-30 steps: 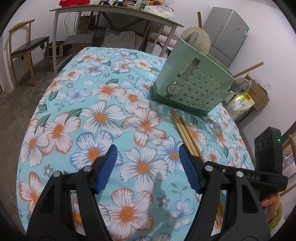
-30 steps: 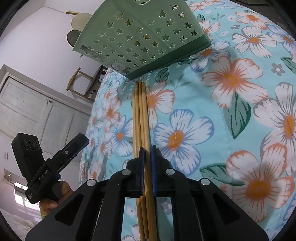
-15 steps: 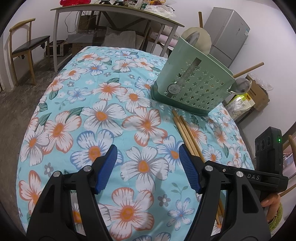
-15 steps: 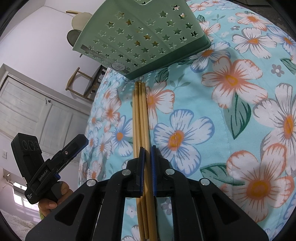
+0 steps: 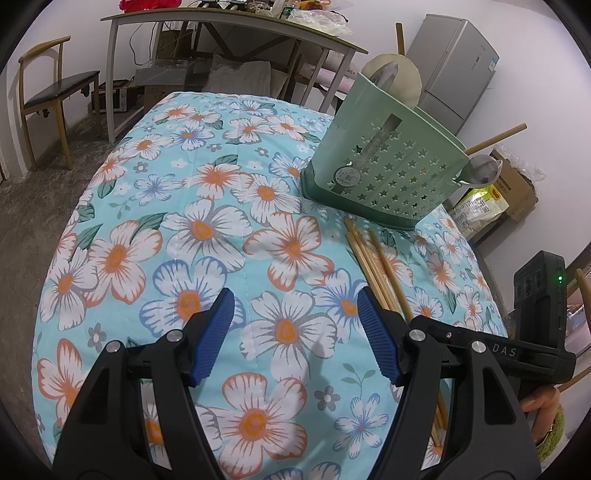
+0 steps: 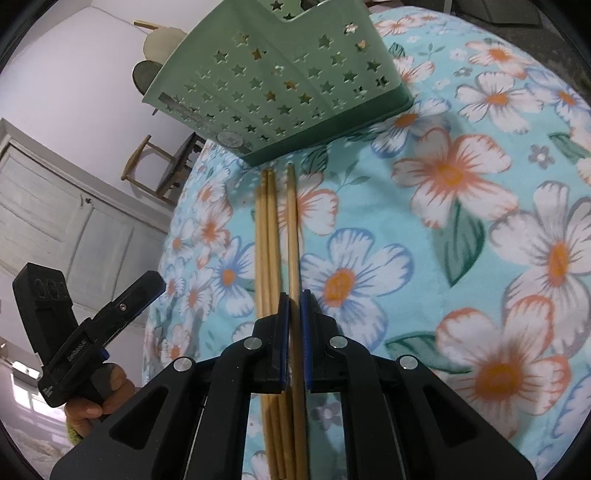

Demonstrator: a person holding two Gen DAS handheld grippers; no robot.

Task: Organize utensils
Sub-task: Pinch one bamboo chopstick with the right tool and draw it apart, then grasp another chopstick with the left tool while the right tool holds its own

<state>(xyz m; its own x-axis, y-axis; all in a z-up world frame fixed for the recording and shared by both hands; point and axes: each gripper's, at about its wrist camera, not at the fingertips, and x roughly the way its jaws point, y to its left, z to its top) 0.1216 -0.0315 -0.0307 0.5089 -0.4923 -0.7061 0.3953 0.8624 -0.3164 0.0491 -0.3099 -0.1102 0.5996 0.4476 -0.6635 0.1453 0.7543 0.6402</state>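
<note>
Chopsticks' (image 6: 266, 236) near ends seemingly gripper-hidden (image 6: 291, 306)

left tool (image 5: 293, 334) open over floral cloth (image 5: 207, 229); chopsticks (image 5: 373, 266) right | green caddy (image 5: 384, 170) beyond

A room with plain white walls (image 5: 546, 55) and a rough grey concrete floor (image 5: 33, 206). Beyond the fingers, at the far end, a long grey-legged table (image 5: 229, 22) is piled with clutter, with boxes and a pillow (image 5: 240, 75) beneath it. Far to the left of the fingers stands a wooden chair (image 5: 48, 92) with a dark seat. To the far right stands a grey fridge (image 5: 454, 66), with cardboard boxes (image 5: 517, 188) on the floor below. The right wrist view shows a pale panelled door (image 6: 62, 218) and another wooden chair (image 6: 159, 166). Lighting is soft and even.
</note>
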